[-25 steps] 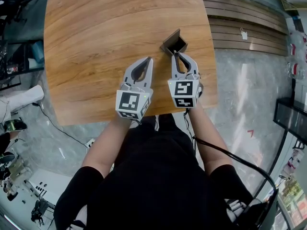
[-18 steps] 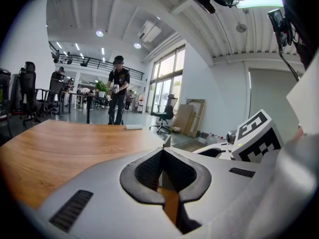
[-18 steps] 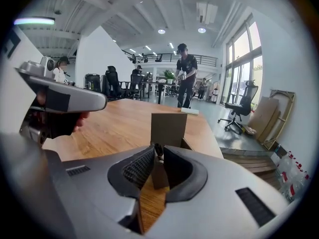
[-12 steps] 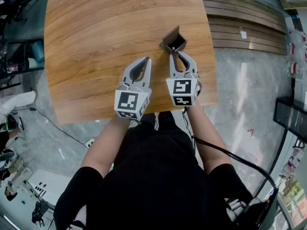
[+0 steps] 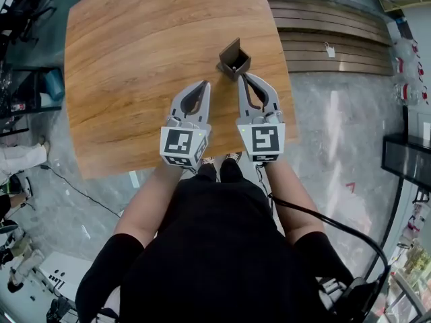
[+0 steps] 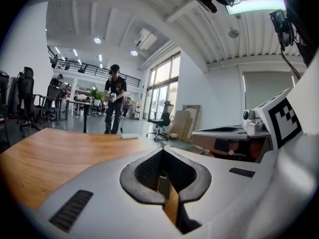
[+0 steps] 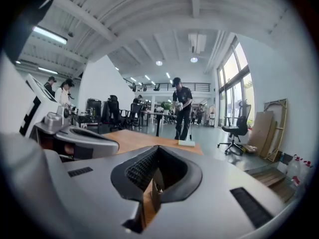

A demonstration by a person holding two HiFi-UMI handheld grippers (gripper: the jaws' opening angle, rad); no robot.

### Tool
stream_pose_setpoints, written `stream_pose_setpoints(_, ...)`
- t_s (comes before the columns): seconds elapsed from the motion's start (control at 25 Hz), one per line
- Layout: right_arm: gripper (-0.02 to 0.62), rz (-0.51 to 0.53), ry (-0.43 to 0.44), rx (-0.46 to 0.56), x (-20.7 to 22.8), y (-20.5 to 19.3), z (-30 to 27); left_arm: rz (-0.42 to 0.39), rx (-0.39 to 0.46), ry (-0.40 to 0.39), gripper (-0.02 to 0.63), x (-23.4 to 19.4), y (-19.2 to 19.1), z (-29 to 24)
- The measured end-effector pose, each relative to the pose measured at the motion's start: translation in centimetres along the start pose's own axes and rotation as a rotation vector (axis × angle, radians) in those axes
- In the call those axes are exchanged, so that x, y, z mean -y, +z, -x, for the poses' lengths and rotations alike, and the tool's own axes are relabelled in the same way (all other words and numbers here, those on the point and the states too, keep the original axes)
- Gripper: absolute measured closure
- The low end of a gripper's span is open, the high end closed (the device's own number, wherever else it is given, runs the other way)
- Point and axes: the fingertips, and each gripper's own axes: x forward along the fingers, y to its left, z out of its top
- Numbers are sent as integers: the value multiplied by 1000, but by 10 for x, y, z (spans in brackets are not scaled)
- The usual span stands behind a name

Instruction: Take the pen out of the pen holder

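Observation:
A dark brown square pen holder (image 5: pixel 234 58) stands near the right edge of the wooden table (image 5: pixel 148 39). I cannot make out a pen in its dark mouth. My right gripper (image 5: pixel 241 77) is shut, with its tips just short of the holder's near side. Beside it on the left, my left gripper (image 5: pixel 205 84) is shut and holds nothing. In the left gripper view the left gripper (image 6: pixel 162 152) frames the holder (image 6: pixel 163 184) through the hole between its fingers. The right gripper (image 7: pixel 158 147) frames the holder (image 7: pixel 156 179) the same way in its own view.
The table's right edge (image 5: pixel 291 93) runs close beside the right gripper, with wooden steps (image 5: pixel 330 32) and grey floor beyond. A black cable (image 5: pixel 323 221) trails from the right gripper. A person (image 7: pixel 182 108) stands past the far table end, among office chairs and desks.
The right gripper has drawn back a little from the holder's mouth toward me. The head view has shifted slightly. The left gripper has stayed where it was.

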Motion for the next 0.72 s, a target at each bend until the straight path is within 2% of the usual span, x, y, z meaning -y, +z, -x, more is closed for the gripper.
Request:
stream_pose_setpoints(0.16,581,-3,24,121,1,31,22,-15,43,-20,606,14,23,5)
stream_pose_setpoints(0.32,581,-16,-1,180,8,52,37,-33,89,-35,606,26,48,8)
stream_pose_setpoints(0.72,581,-20,-4,176,8,60,35,-49,135,-22,606,26,69,8)
